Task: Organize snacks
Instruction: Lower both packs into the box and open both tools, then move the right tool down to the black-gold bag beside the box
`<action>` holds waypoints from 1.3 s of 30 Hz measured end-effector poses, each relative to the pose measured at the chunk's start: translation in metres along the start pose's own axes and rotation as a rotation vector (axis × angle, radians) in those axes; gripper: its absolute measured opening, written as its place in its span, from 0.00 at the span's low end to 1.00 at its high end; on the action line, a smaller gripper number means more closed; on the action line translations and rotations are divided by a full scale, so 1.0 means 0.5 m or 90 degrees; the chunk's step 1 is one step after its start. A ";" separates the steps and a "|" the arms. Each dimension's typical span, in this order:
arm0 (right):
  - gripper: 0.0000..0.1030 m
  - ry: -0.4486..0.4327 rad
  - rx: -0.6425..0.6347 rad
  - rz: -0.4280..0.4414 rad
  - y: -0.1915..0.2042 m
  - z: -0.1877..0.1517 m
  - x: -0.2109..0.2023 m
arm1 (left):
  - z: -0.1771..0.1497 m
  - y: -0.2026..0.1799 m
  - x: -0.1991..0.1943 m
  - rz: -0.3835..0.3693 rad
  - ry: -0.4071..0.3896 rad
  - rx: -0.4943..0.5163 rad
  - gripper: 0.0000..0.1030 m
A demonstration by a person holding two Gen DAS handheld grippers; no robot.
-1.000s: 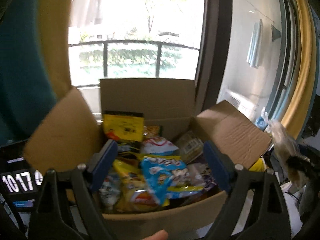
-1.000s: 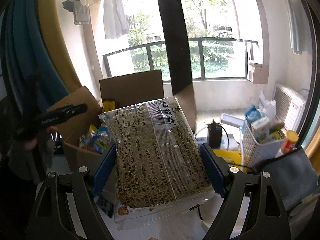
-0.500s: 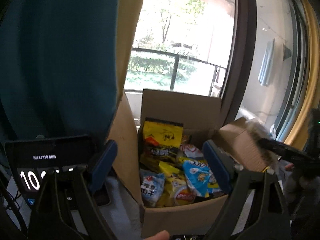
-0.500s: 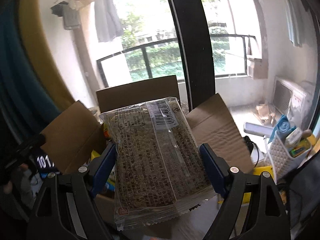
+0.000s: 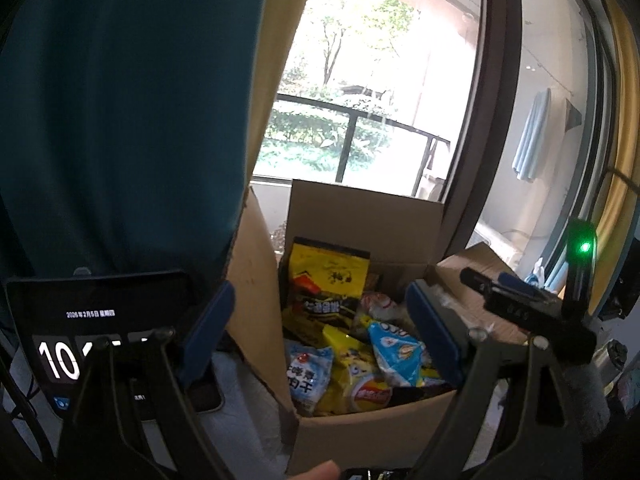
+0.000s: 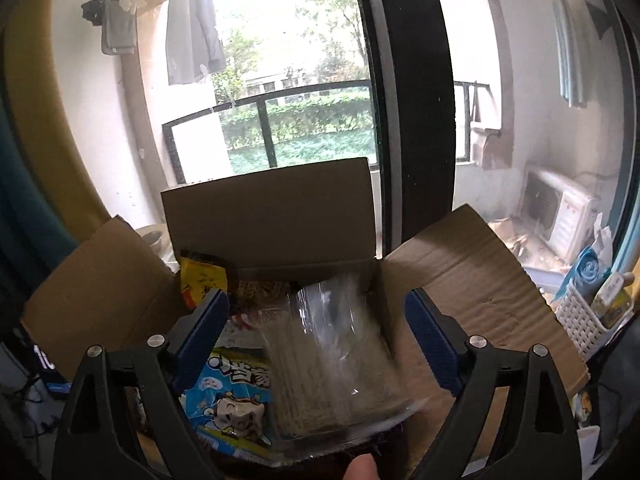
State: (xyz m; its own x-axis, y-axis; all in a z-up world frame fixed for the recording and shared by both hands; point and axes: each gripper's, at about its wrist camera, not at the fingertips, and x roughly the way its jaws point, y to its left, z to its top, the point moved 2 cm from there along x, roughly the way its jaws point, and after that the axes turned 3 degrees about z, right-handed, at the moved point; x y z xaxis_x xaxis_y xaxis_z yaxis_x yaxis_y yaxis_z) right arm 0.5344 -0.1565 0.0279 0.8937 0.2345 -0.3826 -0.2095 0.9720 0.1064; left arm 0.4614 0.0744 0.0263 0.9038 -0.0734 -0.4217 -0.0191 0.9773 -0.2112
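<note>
Right wrist: claw (image 6: 316, 344) spread above packet (image 6: 336, 364), box (image 6: 272, 216).

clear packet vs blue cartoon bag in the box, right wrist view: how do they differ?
The clear packet is see-through, showing brownish contents; the blue cartoon bag is opaque, printed with a white cartoon figure. The clear packet is motion-blurred and overlaps the blue cartoon bag, which looks sharp and settled. Both sit inside the cardboard box, below the right tongs.
</note>
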 end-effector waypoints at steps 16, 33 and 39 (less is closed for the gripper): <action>0.90 0.039 -0.015 -0.007 0.003 -0.108 -0.111 | 0.009 -0.018 -0.030 -0.015 -0.011 0.007 0.86; 0.90 0.105 0.018 0.044 -0.004 -0.270 -0.163 | -0.113 -0.026 -0.129 -0.017 0.035 0.042 0.86; 0.90 0.131 0.025 0.076 0.017 -0.316 -0.154 | -0.199 0.020 -0.176 0.015 0.035 0.022 0.86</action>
State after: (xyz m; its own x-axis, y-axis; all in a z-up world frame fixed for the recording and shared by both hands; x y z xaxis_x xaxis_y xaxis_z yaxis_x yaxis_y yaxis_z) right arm 0.4013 -0.1638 -0.0868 0.7628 0.3490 -0.5444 -0.2891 0.9371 0.1956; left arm 0.3393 0.0706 -0.0265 0.8784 -0.0595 -0.4742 -0.0248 0.9852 -0.1696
